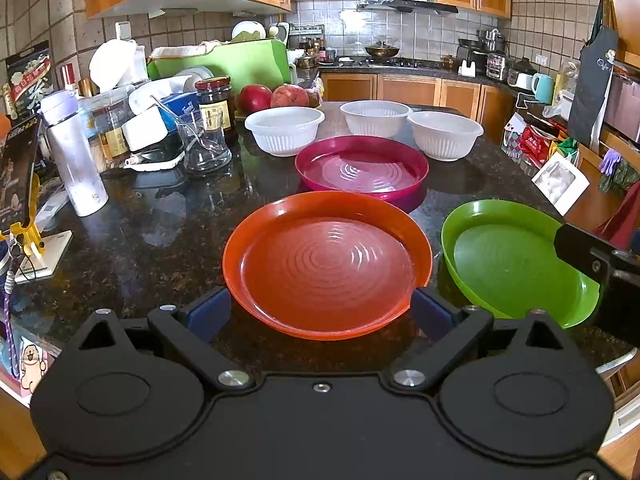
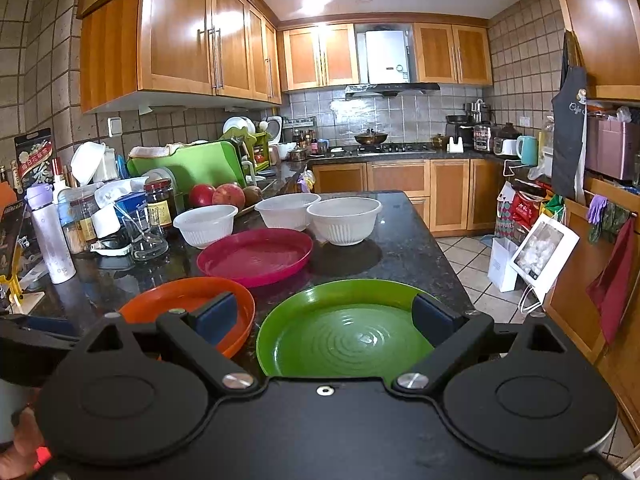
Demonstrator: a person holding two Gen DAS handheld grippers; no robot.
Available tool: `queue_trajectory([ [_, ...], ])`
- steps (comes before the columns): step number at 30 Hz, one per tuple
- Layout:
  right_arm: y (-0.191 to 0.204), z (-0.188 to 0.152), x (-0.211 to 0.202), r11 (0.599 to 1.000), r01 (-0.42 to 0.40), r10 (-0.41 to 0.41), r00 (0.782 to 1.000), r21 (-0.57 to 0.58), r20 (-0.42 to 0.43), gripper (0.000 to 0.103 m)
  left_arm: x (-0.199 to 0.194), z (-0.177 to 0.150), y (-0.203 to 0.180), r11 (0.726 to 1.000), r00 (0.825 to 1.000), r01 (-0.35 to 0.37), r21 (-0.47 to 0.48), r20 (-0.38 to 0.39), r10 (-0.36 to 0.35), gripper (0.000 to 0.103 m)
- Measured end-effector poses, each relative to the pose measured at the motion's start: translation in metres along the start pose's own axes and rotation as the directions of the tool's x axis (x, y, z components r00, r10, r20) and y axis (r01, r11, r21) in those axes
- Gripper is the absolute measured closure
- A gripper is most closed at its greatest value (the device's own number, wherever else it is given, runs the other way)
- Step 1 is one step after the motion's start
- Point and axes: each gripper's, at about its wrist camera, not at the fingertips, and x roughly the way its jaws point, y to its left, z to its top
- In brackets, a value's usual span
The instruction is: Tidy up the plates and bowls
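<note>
Both grippers were found spread wide, nothing pinched: the left gripper (image 1: 322, 312) was poised at the near rim of the orange plate (image 1: 326, 264), the right gripper (image 2: 326, 316) likewise over the green plate (image 2: 344, 336). Taking the orange plate as reference: the green plate was seen just beside it on the right, apart but close; the magenta plate (image 1: 362, 168) was set just behind it; three white bowls (image 1: 284, 130) (image 1: 376, 118) (image 1: 446, 134) were lined up further behind, past the magenta plate. Nothing was stacked yet, as judged. Risks: the plates look like thin, glossy plastic, so a rim pinch could slip or tip the plate; the two grippers were near each other, so a clash is likely if both plates are lifted at once; the glass jug (image 1: 204, 144) and bottle (image 1: 74, 152) to the left rear of the orange plate could be knocked by a wide swing. The green plate's ringed centre was shown whole only in the right view; in the left view its near edge was cut off by the right gripper's body. The orange plate was shown whole only in the left view. A bit of a hand (image 2: 24, 440) was visible only in the right view.
</note>
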Motion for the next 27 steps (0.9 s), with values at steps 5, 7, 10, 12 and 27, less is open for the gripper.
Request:
queue_trajectory([
  [5, -0.001, -0.001, 0.000, 1.000, -0.003, 0.003, 1.000, 0.004, 0.002, 0.004, 0.003, 0.000, -0.002, 1.000, 1.000, 0.000, 0.007, -0.013, 0.000, 0.007],
  [7, -0.001, -0.002, 0.000, 1.000, 0.003, -0.003, 1.000, 0.002, 0.020, 0.008, 0.003, 0.000, -0.002, 1.000, 1.000, -0.004, 0.009, -0.015, 0.004, 0.007],
  [10, 0.002, -0.004, -0.001, 0.999, 0.022, -0.021, 0.999, -0.024, 0.049, 0.009, 0.003, 0.000, -0.003, 1.000, 1.000, -0.001, 0.008, -0.025, 0.001, 0.007],
  [12, 0.004, -0.004, 0.000, 0.999, 0.031, -0.029, 0.998, -0.032, 0.059, 0.009, 0.004, 0.000, -0.003, 1.000, 1.000, 0.001, 0.006, -0.031, -0.001, 0.007],
  [27, 0.000, -0.002, 0.009, 1.000, -0.018, 0.018, 0.999, -0.004, 0.037, 0.012, 0.002, 0.006, -0.001, 0.998, 0.996, -0.055, -0.006, -0.071, 0.055, 0.006],
])
